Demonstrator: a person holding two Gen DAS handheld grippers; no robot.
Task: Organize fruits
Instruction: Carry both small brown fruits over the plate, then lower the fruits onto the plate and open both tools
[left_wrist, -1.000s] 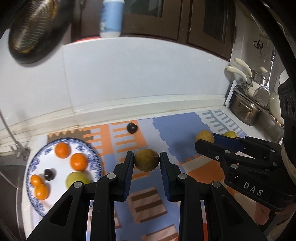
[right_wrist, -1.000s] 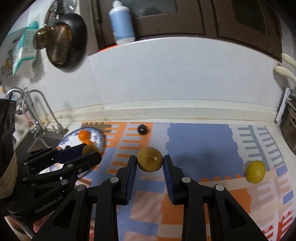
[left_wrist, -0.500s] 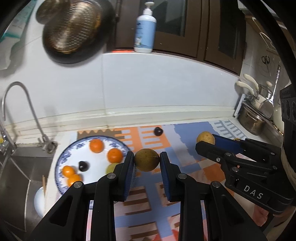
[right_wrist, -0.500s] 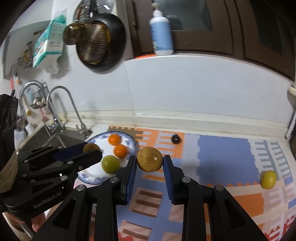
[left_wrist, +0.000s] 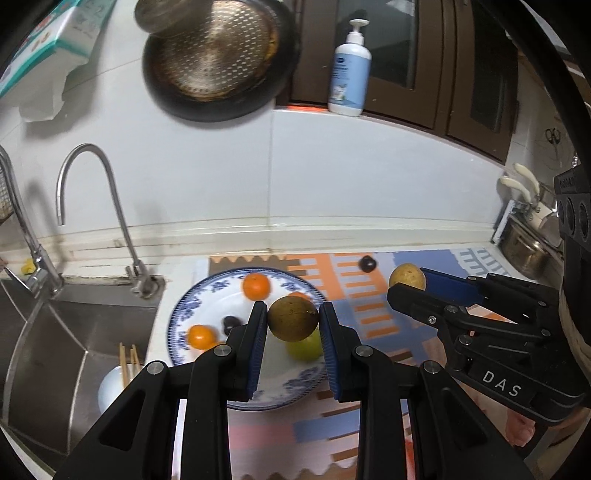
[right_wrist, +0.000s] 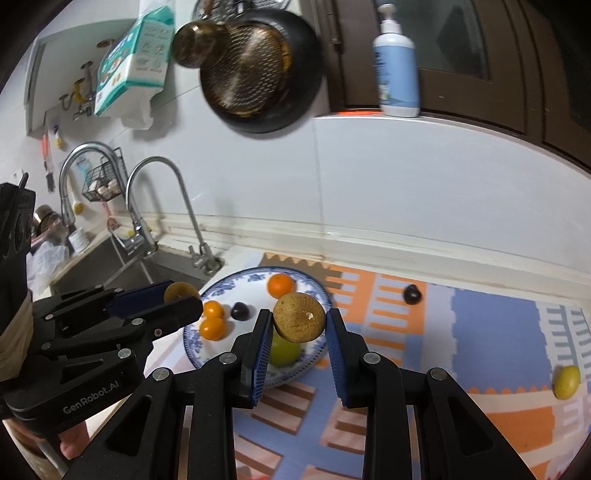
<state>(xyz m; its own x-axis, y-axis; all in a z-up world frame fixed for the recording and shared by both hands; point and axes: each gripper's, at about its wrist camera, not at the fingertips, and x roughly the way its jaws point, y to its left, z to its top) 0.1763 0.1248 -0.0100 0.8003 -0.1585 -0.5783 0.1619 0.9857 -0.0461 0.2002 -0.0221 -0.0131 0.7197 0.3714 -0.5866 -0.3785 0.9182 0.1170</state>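
Grippers both slant down toward the counter, side by side, and each one is clamped on a round brown fruit. We see the left gripper (left_wrist: 293, 325) pinching its dark brown fruit (left_wrist: 293, 319) between the blue pads, held in the air over the near right part of the blue-patterned plate (left_wrist: 184, 314). The right gripper (right_wrist: 299, 325) squeezes a paler, speckled brown fruit (right_wrist: 299, 316) the same way, held over the right edge of that plate; in the left view it reaches in from the right with its fruit at the fingertips, above the patterned mat (left_wrist: 369, 295).

On the plate lie three small oranges (left_wrist: 255, 286), a dark plum (left_wrist: 231, 322) and a green fruit (left_wrist: 304, 345) just under the held fruit. Another dark plum (left_wrist: 368, 263) sits on the mat at the far side, and a yellow lemon (right_wrist: 566, 381) lies well apart at the right. The sink (left_wrist: 55, 332) with its tap (left_wrist: 92, 206) is left of the plate.

Against a second ago, we have carried both fruits leftward: then they hung over the middle of the mat with the plate off to the left, and now the plate lies right beneath them and the sink has come into view. The grip on each fruit has not changed
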